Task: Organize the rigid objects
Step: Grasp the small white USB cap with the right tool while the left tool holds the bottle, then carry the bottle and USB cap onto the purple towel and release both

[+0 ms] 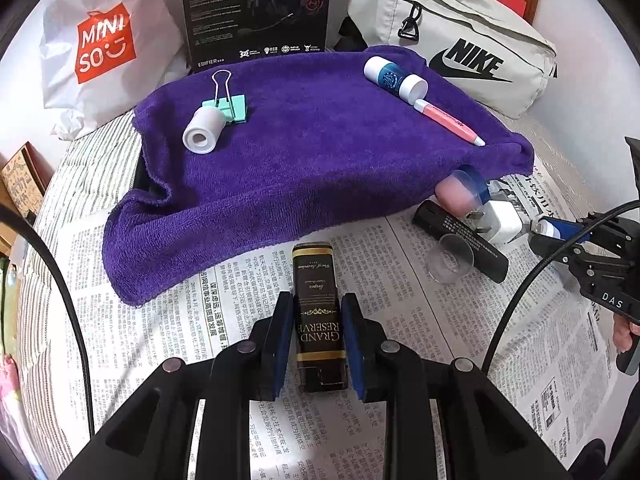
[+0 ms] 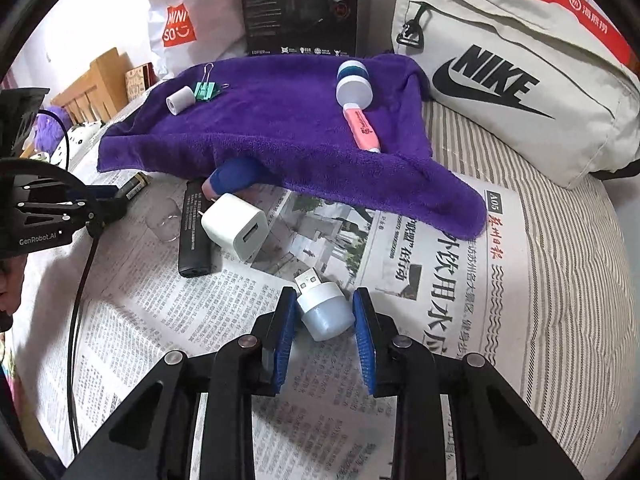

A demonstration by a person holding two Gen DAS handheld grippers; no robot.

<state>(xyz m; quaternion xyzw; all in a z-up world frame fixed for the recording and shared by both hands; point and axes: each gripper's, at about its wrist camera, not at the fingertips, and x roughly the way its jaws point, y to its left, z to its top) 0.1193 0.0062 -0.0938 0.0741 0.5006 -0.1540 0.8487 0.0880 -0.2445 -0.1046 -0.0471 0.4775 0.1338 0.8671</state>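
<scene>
Left gripper (image 1: 318,332): clamped on black box (image 1: 319,312), lying on newspaper (image 1: 160,340). Right gripper (image 2: 325,322): closed against USB lamp (image 2: 326,310), on newspaper. Purple towel (image 1: 300,152) carries roll (image 1: 203,130), clip (image 1: 230,106), bottle (image 1: 394,78), pink pen (image 1: 446,120). Charger (image 2: 236,226) beside black stick (image 2: 193,232).

1. Purple towel (image 1: 312,160): cloth, looped pile, matt and rough.
2. Newspaper (image 2: 420,280): thin printed paper, matt, creased.
3. Dark box (image 1: 318,312): glossy, gold print.
4. White charger (image 2: 236,226): smooth plastic, slight sheen.
5. Binder clip (image 1: 230,106): mint-painted body, bright wire handles.
6. Beige bag (image 2: 520,92): woven fabric, matt.
7. Clear cup (image 1: 450,258): transparent plastic, glossy.
</scene>
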